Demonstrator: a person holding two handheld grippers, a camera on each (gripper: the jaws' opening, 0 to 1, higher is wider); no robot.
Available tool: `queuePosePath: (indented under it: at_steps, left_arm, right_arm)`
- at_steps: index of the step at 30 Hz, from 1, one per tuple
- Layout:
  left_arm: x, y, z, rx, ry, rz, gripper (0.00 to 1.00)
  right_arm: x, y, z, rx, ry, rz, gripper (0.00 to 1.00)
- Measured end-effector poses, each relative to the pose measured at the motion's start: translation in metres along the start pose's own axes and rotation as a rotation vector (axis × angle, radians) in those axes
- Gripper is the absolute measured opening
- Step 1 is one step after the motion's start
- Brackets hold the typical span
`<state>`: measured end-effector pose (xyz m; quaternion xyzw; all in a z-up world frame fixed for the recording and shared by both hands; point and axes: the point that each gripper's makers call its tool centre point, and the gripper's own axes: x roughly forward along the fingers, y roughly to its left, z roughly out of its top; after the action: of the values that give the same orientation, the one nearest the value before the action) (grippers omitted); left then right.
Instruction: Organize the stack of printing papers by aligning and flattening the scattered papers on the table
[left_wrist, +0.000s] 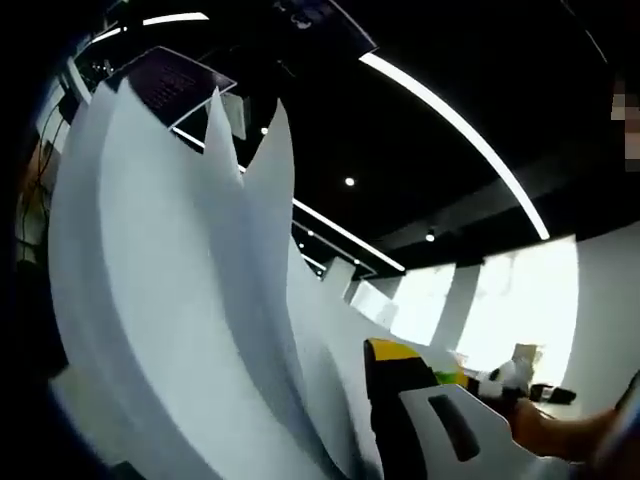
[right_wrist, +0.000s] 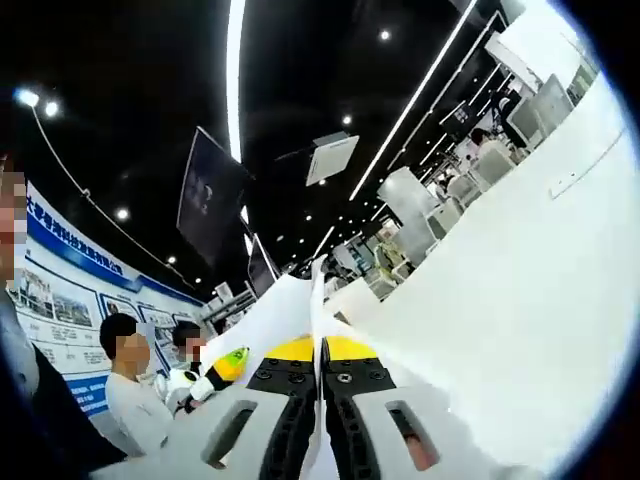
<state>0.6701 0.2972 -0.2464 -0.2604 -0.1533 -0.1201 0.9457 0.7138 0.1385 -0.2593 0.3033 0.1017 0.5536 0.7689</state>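
In the left gripper view a fanned stack of white papers (left_wrist: 190, 300) stands on edge, its jagged corners pointing up toward the ceiling. My left gripper (left_wrist: 366, 405) holds the stack. One yellow-tipped jaw presses on the sheets' right face, and the other jaw is hidden behind them. In the right gripper view my right gripper (right_wrist: 322, 365) is shut on thin white papers (right_wrist: 316, 300) that rise between its two yellow-tipped jaws. A broad white sheet (right_wrist: 500, 300) spreads to the right of the jaws.
Both views look up at a dark ceiling with light strips (left_wrist: 450, 120). A hand (left_wrist: 555, 430) with a small yellow, black and white tool (left_wrist: 500, 380) shows at the right. Two people (right_wrist: 130, 390) stand by a poster wall with a similar yellow-tipped tool (right_wrist: 222, 368).
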Motion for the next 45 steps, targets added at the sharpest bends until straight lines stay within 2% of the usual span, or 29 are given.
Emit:
queuePosePath:
  at_steps: [13, 20, 23, 28, 33, 37, 40, 45]
  left_arm:
    - [0.0, 0.0, 0.0, 0.001, 0.0, 0.001, 0.21]
    - [0.0, 0.0, -0.001, 0.001, 0.0, 0.001, 0.21]
    - [0.0, 0.0, 0.0, 0.003, 0.0, 0.001, 0.21]
    - [0.0, -0.001, 0.0, 0.003, -0.003, 0.002, 0.2]
    - [0.0, 0.001, 0.0, 0.011, -0.004, 0.008, 0.19]
    - [-0.001, 0.003, 0.002, 0.052, -0.017, 0.027, 0.13]
    - [-0.001, 0.002, 0.003, 0.051, -0.019, 0.019, 0.08]
    - [-0.001, 0.005, 0.006, 0.062, -0.032, 0.029, 0.06]
  right_arm:
    - [0.001, 0.004, -0.016, -0.035, 0.066, -0.004, 0.0]
    - [0.0, 0.003, -0.02, 0.018, 0.082, -0.001, 0.0]
    - [0.002, 0.003, -0.026, 0.013, 0.114, -0.007, 0.0]
    - [0.004, 0.006, -0.035, -0.046, 0.164, -0.016, 0.0]
    - [0.004, 0.003, -0.04, -0.036, 0.192, -0.021, 0.0]
    - [0.004, -0.001, -0.041, -0.046, 0.2, -0.044, 0.0]
    - [0.004, -0.001, -0.043, -0.057, 0.212, -0.047, 0.0]
    - [0.005, -0.002, -0.043, -0.054, 0.21, -0.048, 0.0]
